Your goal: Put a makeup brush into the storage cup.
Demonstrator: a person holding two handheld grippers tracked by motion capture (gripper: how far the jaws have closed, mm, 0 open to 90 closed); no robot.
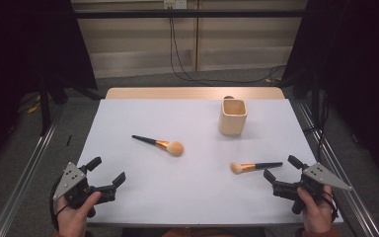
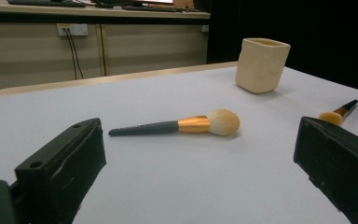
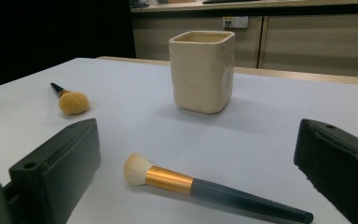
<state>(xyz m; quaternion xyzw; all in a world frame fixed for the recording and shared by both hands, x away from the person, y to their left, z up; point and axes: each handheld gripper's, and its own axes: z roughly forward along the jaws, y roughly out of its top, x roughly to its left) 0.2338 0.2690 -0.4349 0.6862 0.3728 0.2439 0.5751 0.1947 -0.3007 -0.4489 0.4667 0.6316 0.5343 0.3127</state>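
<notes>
Nothing done yet: both brushes lie on the desk, cup empty-looking. Left tongs and right tongs wide, holding nothing.

- left gripper, lower left of the high view: black blocky jaws, grey three-cornered plate with small dark holes, black cable looping by the wrist
- right gripper, lower right: same black body, same grey plate
- reddish sleeve edge at the bottom
</notes>
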